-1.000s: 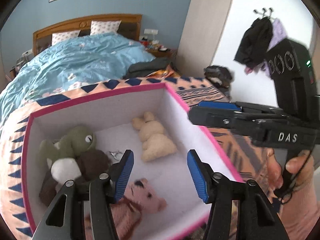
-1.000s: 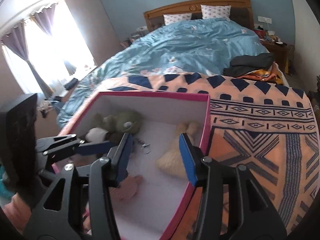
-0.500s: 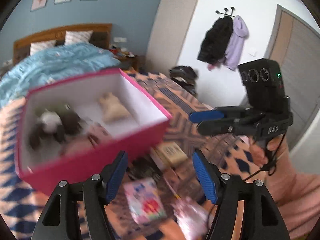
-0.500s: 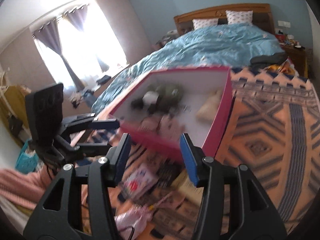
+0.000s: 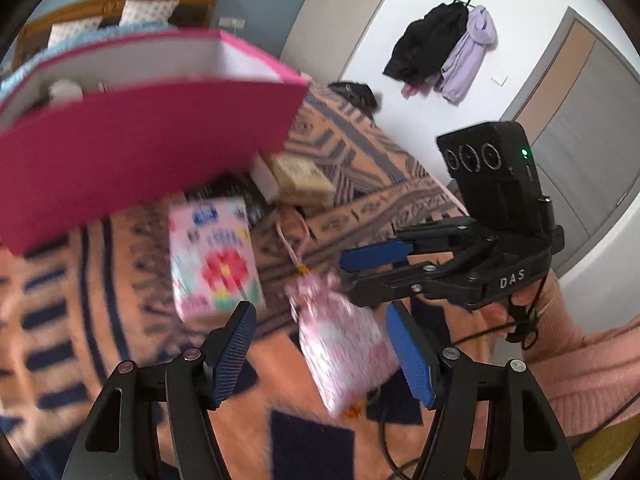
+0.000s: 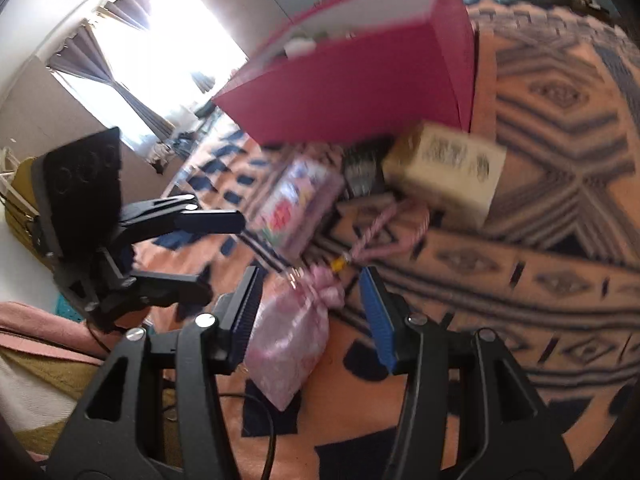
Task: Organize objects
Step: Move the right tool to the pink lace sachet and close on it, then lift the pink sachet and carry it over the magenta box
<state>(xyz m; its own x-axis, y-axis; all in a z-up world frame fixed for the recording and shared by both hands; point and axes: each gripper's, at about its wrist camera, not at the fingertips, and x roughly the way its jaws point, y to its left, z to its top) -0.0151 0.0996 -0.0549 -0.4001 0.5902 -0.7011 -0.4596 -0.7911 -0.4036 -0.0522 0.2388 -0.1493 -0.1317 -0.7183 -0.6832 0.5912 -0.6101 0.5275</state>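
Observation:
A pink storage box (image 5: pixel 132 136) (image 6: pixel 360 76) with soft toys inside stands on the patterned blanket. In front of it lie a pink flower-print box (image 5: pixel 212 256) (image 6: pixel 296 200), a beige carton (image 5: pixel 300 178) (image 6: pixel 444 172) and a pink drawstring pouch (image 5: pixel 344 344) (image 6: pixel 288 344). My left gripper (image 5: pixel 324 354) is open, low over the pouch. My right gripper (image 6: pixel 310 312) is open above the pouch's neck; it also shows in the left wrist view (image 5: pixel 360 276). Both grippers are empty.
A dark flat item (image 6: pixel 362 164) lies between the flower box and the carton. Coats (image 5: pixel 440 48) hang on the wall at right. A bright window (image 6: pixel 160 48) is at left. A black cable (image 6: pixel 272 432) runs over the blanket near me.
Both grippers have drawn back from over the pink box and dropped towards the pouch and loose boxes in front of it. Both stay open.

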